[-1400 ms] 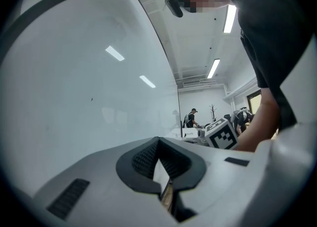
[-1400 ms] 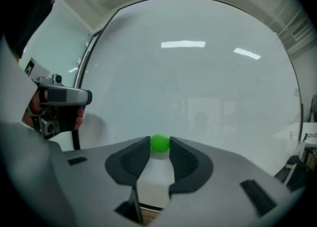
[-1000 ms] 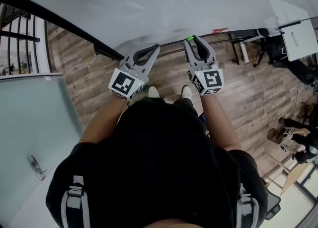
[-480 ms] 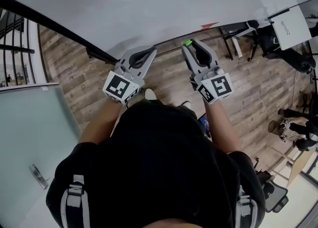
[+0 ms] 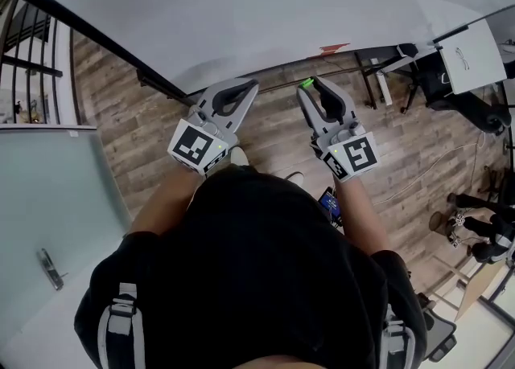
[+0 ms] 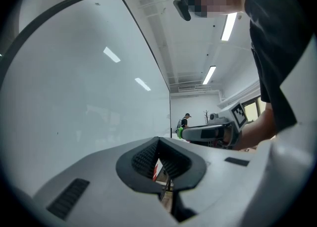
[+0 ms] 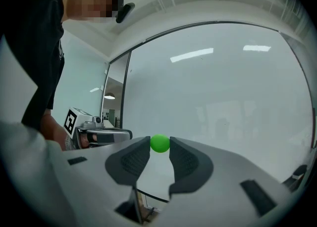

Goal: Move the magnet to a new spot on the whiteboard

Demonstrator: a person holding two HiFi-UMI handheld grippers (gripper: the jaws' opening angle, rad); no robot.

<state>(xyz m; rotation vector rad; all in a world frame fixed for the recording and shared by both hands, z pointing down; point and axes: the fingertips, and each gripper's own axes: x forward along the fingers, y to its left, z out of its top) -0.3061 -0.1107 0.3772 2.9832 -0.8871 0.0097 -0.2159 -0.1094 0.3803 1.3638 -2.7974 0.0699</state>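
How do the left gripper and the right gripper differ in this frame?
The left gripper's jaws are shut together on nothing; the right gripper's jaws pinch a green magnet at their tips. In the head view the left gripper angles rightward, the right gripper leftward, so they converge. Both are held in front of the whiteboard.

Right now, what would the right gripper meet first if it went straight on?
Probably the whiteboard: the right gripper, green magnet in its fingers, points at its surface; depth unclear.

Bright, fisheye-warped, glare on whiteboard (image 7: 223,97)
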